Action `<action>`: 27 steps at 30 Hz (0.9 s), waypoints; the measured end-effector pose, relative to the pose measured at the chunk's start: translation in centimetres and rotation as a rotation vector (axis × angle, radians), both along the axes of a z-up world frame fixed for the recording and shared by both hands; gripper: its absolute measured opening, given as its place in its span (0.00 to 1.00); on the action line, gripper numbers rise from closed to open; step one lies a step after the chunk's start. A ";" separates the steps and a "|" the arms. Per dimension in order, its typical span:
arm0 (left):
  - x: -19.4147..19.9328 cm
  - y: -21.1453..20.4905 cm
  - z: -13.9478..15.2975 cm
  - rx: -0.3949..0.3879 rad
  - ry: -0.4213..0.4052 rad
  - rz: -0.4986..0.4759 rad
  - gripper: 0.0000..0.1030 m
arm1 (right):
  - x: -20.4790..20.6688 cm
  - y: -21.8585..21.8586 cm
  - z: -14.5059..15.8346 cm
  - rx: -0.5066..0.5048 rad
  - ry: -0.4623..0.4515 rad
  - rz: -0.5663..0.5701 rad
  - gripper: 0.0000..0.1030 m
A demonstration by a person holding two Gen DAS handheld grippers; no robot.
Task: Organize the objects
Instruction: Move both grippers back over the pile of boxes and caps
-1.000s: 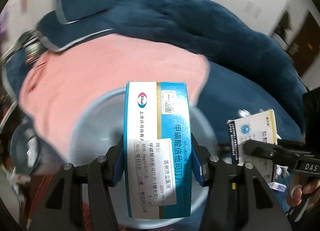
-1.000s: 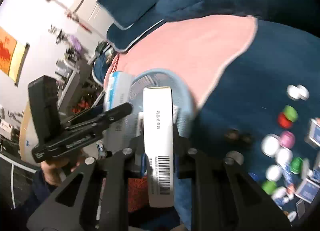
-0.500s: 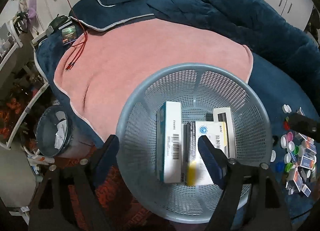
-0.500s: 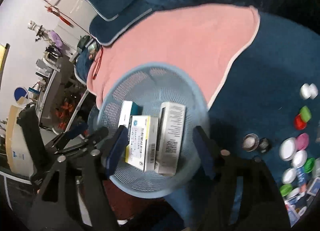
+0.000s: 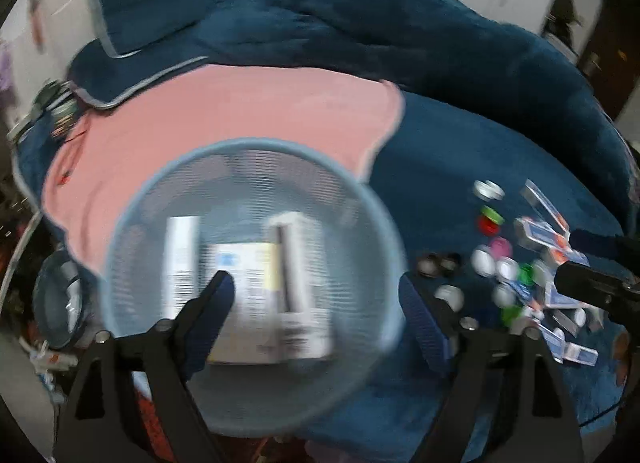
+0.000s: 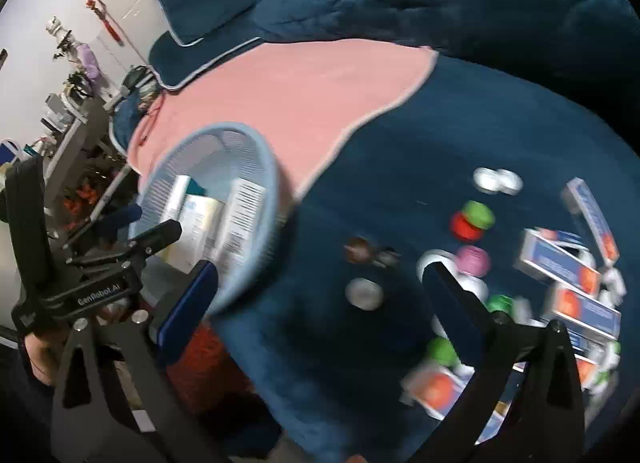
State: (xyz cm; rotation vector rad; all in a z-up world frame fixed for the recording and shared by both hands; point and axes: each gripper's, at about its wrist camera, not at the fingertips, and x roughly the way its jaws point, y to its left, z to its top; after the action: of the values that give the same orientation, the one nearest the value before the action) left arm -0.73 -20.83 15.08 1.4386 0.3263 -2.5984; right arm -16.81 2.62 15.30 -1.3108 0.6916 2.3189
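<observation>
Below the left tongs [image 5: 316,295], spread wide and empty, medicine boxes [image 5: 256,291] lie in the blue basket [image 5: 132,223]. Right tongs [image 6: 320,283] gape empty; loose caps [image 6: 474,219] at three o'clock.

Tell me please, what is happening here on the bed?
A person holding two handheld grippers is sorting small items. The round light-blue plastic mesh basket sits at the bed's edge, partly on the pink towel, and already holds several white medicine boxes. Both the left gripper and the right gripper are open and empty. A pile of colourful bottle caps and blue-and-orange boxes lies on the dark blue blanket, not yet collected.
</observation>
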 end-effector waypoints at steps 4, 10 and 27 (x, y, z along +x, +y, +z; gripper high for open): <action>-1.2 4.6 -0.9 0.039 -0.015 -0.100 0.92 | 5.0 1.1 0.4 0.082 -0.044 -0.017 1.00; -2.1 11.3 -3.2 0.081 -0.066 -0.248 0.92 | 13.4 2.1 -1.9 0.089 -0.166 -0.060 1.00; -0.8 20.0 -7.5 0.231 -0.244 -0.375 0.92 | 20.9 2.0 -11.4 0.041 -0.494 0.029 0.46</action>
State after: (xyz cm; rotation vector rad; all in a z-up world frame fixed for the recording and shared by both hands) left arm -1.55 -0.84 7.59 2.0511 0.3641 -2.6856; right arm 4.12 4.63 3.89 -1.7868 0.4591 1.8970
